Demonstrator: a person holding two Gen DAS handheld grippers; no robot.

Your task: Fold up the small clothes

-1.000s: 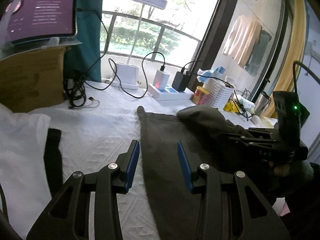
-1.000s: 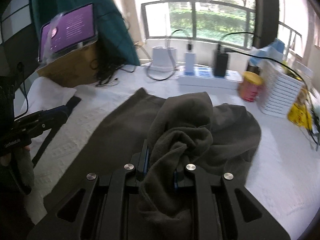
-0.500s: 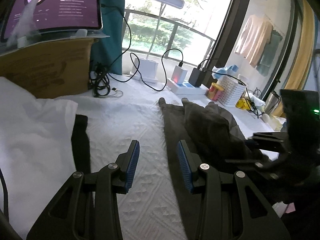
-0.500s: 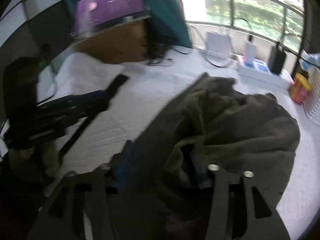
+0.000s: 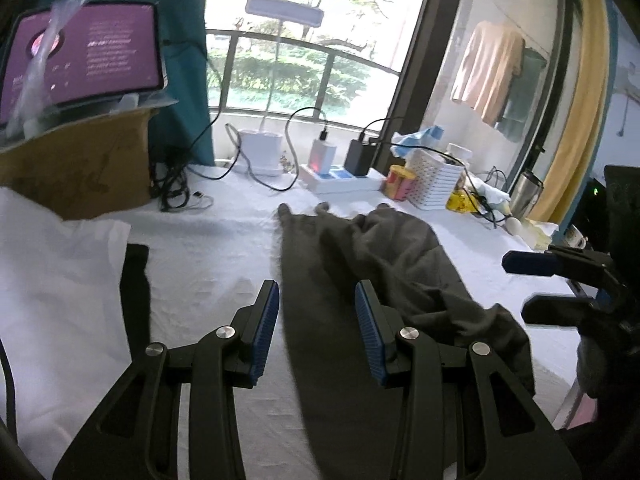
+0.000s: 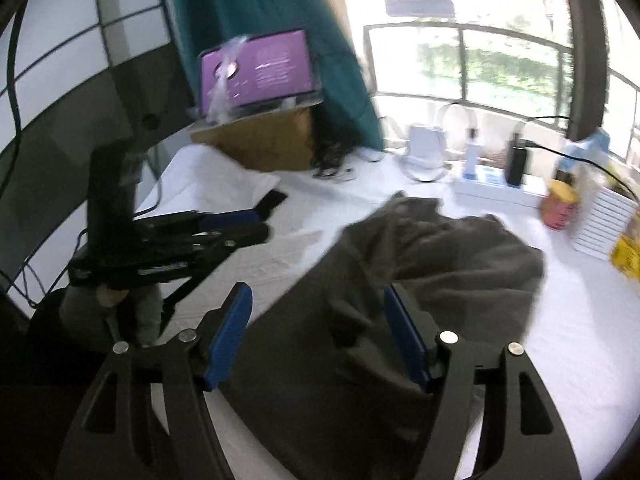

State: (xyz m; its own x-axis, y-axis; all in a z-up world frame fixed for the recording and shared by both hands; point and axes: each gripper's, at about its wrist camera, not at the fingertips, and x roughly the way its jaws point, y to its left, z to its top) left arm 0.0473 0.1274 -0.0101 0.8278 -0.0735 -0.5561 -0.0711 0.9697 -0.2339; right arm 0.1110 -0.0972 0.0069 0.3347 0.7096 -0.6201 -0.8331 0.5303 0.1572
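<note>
A dark grey garment [image 5: 380, 264] lies crumpled and partly spread on the white table cover [image 5: 224, 248]. My left gripper [image 5: 316, 320] is open just above the garment's left edge, with nothing between its blue pads. In the right wrist view my right gripper [image 6: 320, 320] hangs over the garment [image 6: 440, 248]. Its jaws are opening, and a loose fold lies between the pads without being pressed. Each gripper shows in the other's view: the right gripper [image 5: 520, 286] at the right edge, the left gripper [image 6: 262, 226] at the left.
A white cloth [image 5: 60, 280] with a black strip [image 5: 136, 280] lies at the left. Behind it a cardboard box [image 5: 80, 168] carries a lit tablet [image 5: 88, 56]. Along the window stand a lamp base [image 5: 260, 148], power strip [image 5: 340, 180], yellow can [image 5: 400, 182] and white basket [image 5: 436, 178].
My right gripper was shut on a bunch of the grey garment; it has let go, opened wide and drawn back. The cloth has settled on the table. The left gripper also pulled back.
</note>
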